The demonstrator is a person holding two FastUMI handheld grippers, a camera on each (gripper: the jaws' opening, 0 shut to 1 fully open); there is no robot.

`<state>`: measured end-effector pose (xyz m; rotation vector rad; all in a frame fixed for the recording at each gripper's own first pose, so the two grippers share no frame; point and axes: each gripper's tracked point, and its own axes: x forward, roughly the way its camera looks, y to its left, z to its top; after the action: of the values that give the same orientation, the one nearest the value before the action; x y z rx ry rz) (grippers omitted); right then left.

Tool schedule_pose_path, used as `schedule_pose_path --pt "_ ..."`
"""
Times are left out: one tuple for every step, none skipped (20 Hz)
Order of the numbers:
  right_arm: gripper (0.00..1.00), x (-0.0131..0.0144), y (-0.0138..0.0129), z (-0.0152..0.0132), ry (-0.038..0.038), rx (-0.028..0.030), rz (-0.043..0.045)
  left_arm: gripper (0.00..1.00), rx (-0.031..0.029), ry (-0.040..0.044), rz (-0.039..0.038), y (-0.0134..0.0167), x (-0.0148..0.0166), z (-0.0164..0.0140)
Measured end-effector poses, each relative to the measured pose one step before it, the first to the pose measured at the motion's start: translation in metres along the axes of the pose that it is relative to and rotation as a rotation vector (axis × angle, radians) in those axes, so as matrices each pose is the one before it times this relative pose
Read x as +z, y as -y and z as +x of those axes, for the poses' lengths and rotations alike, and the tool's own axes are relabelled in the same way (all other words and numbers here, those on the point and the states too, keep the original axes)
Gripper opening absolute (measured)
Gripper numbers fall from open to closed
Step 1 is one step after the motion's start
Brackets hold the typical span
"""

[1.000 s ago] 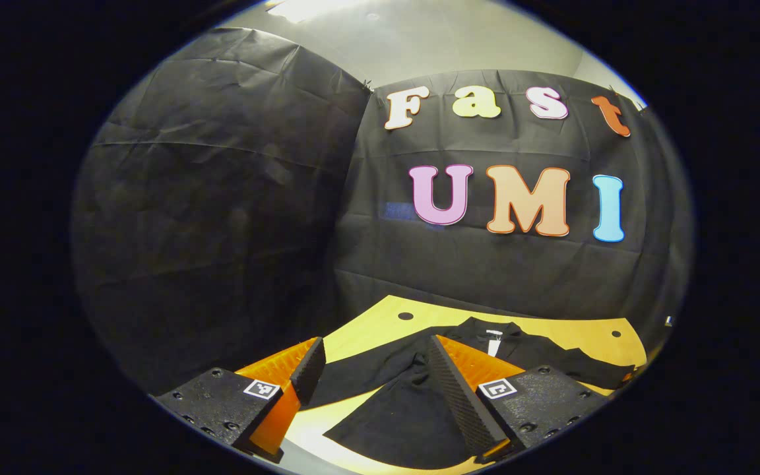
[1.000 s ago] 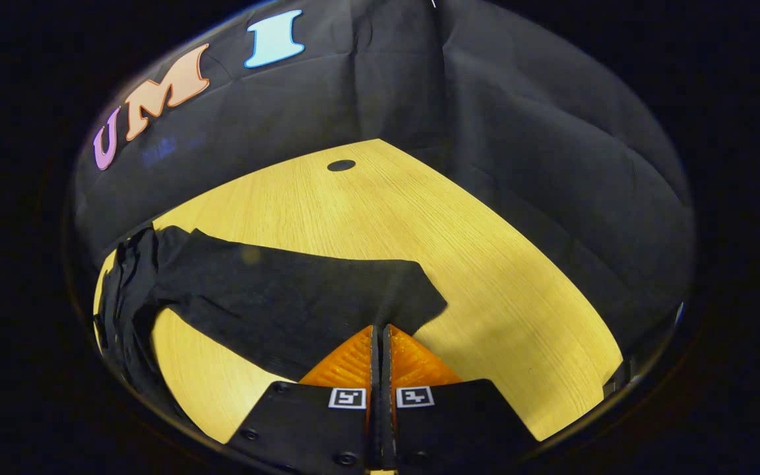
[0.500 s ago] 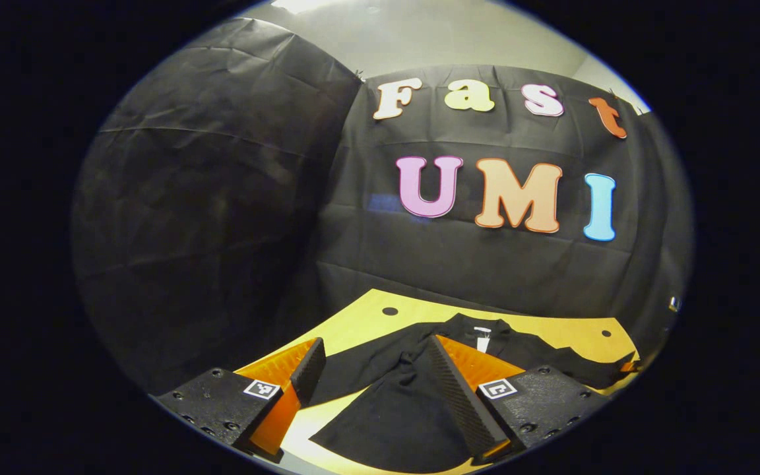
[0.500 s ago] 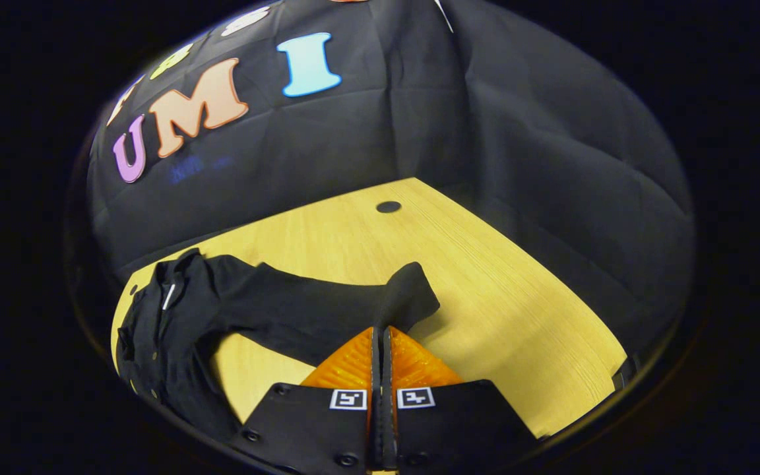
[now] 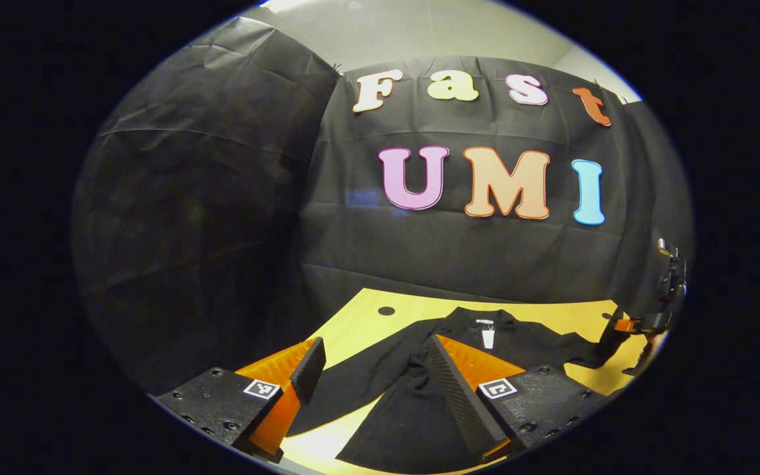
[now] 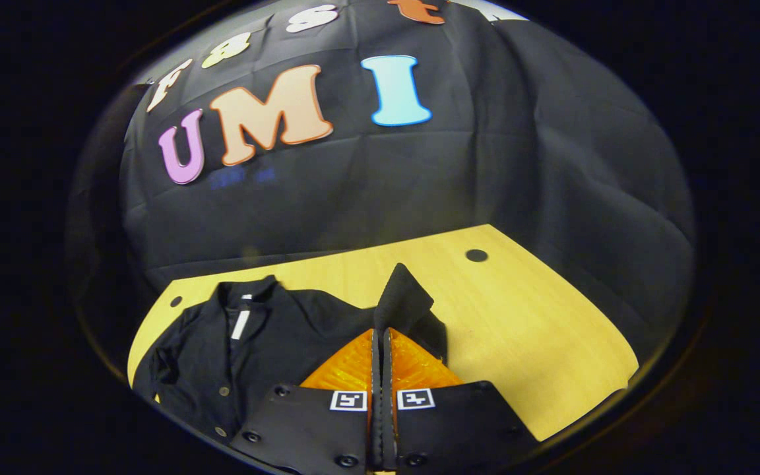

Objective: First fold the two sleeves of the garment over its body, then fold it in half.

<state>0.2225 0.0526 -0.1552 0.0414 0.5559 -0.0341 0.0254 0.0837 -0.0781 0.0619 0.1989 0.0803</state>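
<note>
**Garment on counter, right sleeve lifted**

Garment [image 6: 268, 336]: black, button-front shirt with collar and a white neck tag [image 6: 241, 324]. It lies spread on the yellow wooden counter [image 6: 538, 343], collar toward the booth wall. In the right gripper view the body sits at 8 o'clock of the picture, with small buttons down its front.

Right sleeve [image 6: 403, 297]: raised off the counter, its cuff end standing up at the picture's centre, just past the right gripper's tips. The sleeve runs from there toward 9 o'clock into the shoulder.

Right gripper [image 6: 380, 336]: fingers pressed together with hardly a gap, pinching the sleeve cloth between them. In the left gripper view it appears far off at 3 o'clock [image 5: 624, 324], above the counter's edge, with the sleeve rising to it.

Left gripper [image 5: 370, 363]: fingers spread wide apart, holding nothing. It hovers over the near part of the garment; the finger at 5 o'clock overlaps the shirt body, the finger at 7 o'clock stands beside the left sleeve [image 5: 360, 379].

Left sleeve: lies flat on the counter, stretched from the shoulder toward 7 o'clock in the left gripper view.

Counter: light wood grain, with a dark round hole [image 6: 476, 255] near its far edge at 1 o'clock in the right gripper view and another hole [image 6: 175, 301] at 9 o'clock near the collar.
</note>
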Motion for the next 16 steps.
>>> schedule_pose_path --pt "0.02 0.00833 -0.01581 0.00126 0.01222 0.01604 -0.00860 0.92 -0.00426 -0.00475 -0.00517 -0.00419 -0.00147 0.00120" --pt "0.02 0.00766 -0.01618 0.00149 0.01010 0.01661 -0.00560 0.92 -0.00522 -0.00571 -0.00785 -0.00151 -0.00263 0.00138" --pt "0.02 0.00316 -0.01500 0.00350 0.00757 0.01962 -0.00145 0.92 -0.00717 -0.00598 -0.00901 -0.00223 -0.00144 0.00104" --pt "0.02 0.00460 -0.01661 0.00254 0.00561 0.01822 -0.00131 0.92 -0.00631 -0.00667 -0.00708 -0.00233 -0.00338 0.00112" --pt "0.02 0.00374 -0.01580 0.00282 0.00608 0.01457 -0.00660 0.92 -0.00726 -0.00359 -0.00467 -0.00161 -0.00161 0.00183" --pt "0.02 0.00327 -0.01463 0.00423 0.00387 0.01444 -0.00817 0.93 -0.00758 -0.00092 -0.00294 -0.00327 -0.00120 -0.00047" --pt "0.02 0.00089 -0.01569 0.00386 0.00077 0.01722 -0.00677 0.93 -0.00433 -0.00438 -0.00082 -0.00275 -0.00133 0.00105" --pt "0.02 0.00070 -0.01546 0.00308 -0.00035 0.01735 -0.00773 0.93 -0.00238 -0.00545 -0.00379 -0.00435 -0.00341 -0.00082" --pt "0.02 -0.00094 -0.01551 0.00278 -0.00368 0.01718 -0.00749 0.92 -0.00977 -0.00345 -0.00894 -0.00153 -0.00156 -0.00023" --pt "0.02 -0.00012 -0.01566 0.00450 -0.00125 0.01854 -0.00790 0.93 -0.00979 -0.00500 -0.00732 -0.00101 -0.00190 -0.00060" --pt "0.02 -0.00060 -0.01508 0.00523 -0.00100 0.01728 -0.00891 0.92 -0.00457 -0.00548 -0.00125 -0.00196 -0.00260 -0.00090" --pt "0.02 0.00113 -0.01530 0.00591 0.00155 0.01682 -0.01245 0.92 0.00010 -0.00248 0.00315 -0.00418 -0.00321 -0.00083" --pt "0.02 0.00172 -0.01659 0.00316 0.00399 0.01993 -0.01110 0.92 0.00017 -0.00278 0.00257 -0.00293 -0.00167 0.00050" --pt "0.02 0.00212 -0.01704 0.00579 0.00346 0.02105 -0.01388 0.93 -0.00050 -0.00121 -0.00083 -0.00433 -0.00179 -0.00132" --pt "0.02 0.00096 -0.01551 0.00596 0.00516 0.02034 -0.01547 0.92 0.00227 -0.00403 -0.00341 -0.00425 -0.00035 0.00000" --pt "0.02 0.00016 -0.01689 0.00640 -0.00361 0.02210 -0.01269 0.92 0.00341 -0.00437 -0.00625 -0.00502 -0.00189 0.00056"
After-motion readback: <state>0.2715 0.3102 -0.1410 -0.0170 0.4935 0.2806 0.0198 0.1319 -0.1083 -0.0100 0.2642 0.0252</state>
